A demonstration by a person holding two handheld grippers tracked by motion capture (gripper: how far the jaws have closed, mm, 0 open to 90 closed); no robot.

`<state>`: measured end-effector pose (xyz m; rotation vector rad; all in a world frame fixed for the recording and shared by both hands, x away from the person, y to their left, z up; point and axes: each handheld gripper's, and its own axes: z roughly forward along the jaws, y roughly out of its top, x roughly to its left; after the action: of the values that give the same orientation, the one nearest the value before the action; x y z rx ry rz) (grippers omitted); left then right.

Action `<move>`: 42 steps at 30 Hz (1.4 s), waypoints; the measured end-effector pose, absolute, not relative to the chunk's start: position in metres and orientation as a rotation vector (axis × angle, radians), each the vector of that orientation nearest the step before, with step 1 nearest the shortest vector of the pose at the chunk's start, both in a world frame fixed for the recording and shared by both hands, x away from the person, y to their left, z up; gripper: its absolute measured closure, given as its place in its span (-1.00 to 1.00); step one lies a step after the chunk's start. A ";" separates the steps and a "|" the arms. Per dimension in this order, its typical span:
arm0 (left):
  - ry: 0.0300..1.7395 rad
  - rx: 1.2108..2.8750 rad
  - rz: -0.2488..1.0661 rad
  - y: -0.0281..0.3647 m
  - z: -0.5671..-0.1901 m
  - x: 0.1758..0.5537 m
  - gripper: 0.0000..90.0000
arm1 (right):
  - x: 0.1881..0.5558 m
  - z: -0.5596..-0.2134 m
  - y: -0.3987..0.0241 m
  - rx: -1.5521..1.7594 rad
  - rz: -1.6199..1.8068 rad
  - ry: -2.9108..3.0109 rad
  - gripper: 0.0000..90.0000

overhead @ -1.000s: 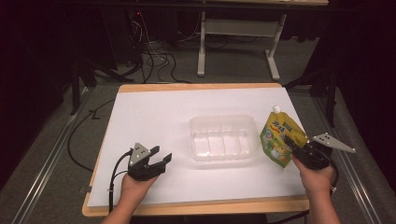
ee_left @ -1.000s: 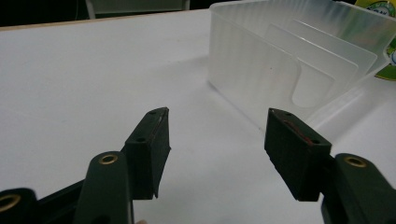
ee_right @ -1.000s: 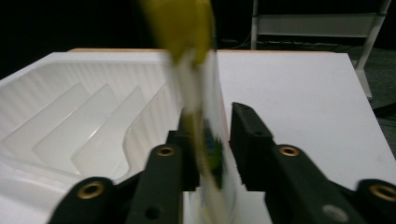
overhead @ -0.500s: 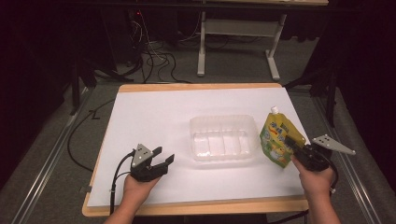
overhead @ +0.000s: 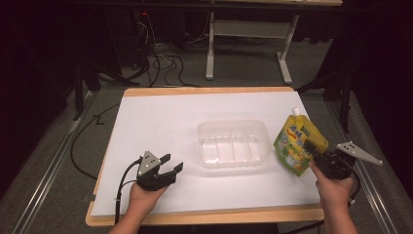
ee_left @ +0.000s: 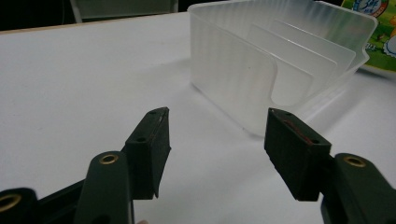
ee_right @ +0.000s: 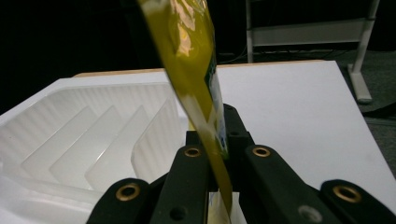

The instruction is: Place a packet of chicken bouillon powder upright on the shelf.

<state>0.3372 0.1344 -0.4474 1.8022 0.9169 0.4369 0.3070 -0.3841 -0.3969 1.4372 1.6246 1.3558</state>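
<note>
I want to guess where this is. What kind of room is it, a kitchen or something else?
Probably a lab or workshop, not a kitchen. A white-covered table stands alone in a dark room, loose cables trail over the grey floor behind it, and a person's right tool holds a yellow pouch.

White sheet [overhead: 160, 126] covered most of wooden tabletop [overhead: 204, 90], wood edge showing at far & near sides. Behind table: white metal stand [overhead: 246, 36] w/ two legs on grey floor [overhead: 48, 161], tangle of black cables [overhead: 160, 58] to its left. Background dark.
</note>
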 end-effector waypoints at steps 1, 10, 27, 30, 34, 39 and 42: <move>0.917 1.801 0.438 0.134 -0.447 0.337 -0.09 | 0.307 -0.397 -0.385 1.437 1.356 1.622 1.00; 0.914 1.794 0.462 0.134 -0.445 0.336 -0.14 | 0.300 -0.390 -0.386 1.420 1.377 1.594 1.00; 0.885 1.816 0.495 0.130 -0.442 0.337 -0.31 | 0.294 -0.371 -0.382 1.411 1.404 1.519 1.00; 0.870 1.838 0.516 0.128 -0.442 0.339 -0.31 | 0.293 -0.367 -0.381 1.399 1.404 1.517 1.00; 0.877 1.850 0.513 0.126 -0.441 0.341 -0.33 | 0.291 -0.362 -0.380 1.396 1.414 1.501 1.00; 0.896 1.851 0.493 0.128 -0.439 0.341 -0.29 | 0.288 -0.353 -0.377 1.372 1.424 1.483 1.00; 0.904 1.847 0.499 0.129 -0.438 0.342 -0.34 | 0.289 -0.347 -0.374 1.364 1.443 1.487 1.00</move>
<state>0.3419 0.1294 -0.4381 1.8467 0.9044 0.4986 0.2889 -0.3737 -0.3470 1.3645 1.4869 1.4427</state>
